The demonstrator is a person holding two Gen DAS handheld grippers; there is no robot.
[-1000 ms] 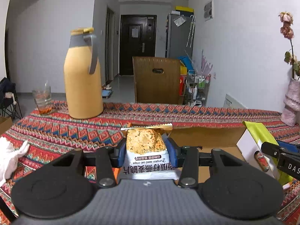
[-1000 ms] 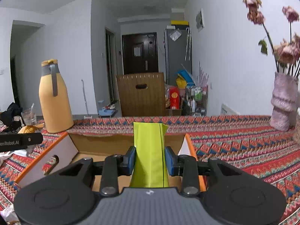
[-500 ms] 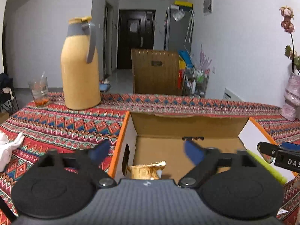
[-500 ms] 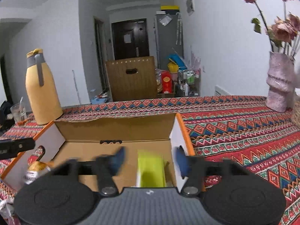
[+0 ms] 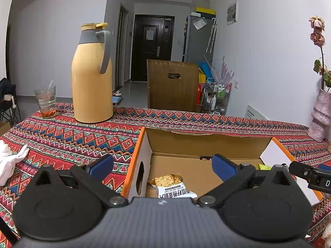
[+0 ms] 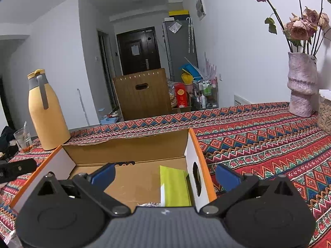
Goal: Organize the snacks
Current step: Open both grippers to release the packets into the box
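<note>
Oat crisp packet [image 5: 172,187] lies flat in cardboard box [image 5: 209,139] at its left wall, below left gripper [image 5: 162,166], jaws opening, empty. Green packet [image 6: 174,184] leans at right wall under right gripper [image 6: 165,174], likewise opening

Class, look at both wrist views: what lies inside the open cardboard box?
Inside the cardboard box lie a white snack packet at one end and a green packet at the other. The gripper bodies cover the box's near part, so anything there is hidden.
</note>
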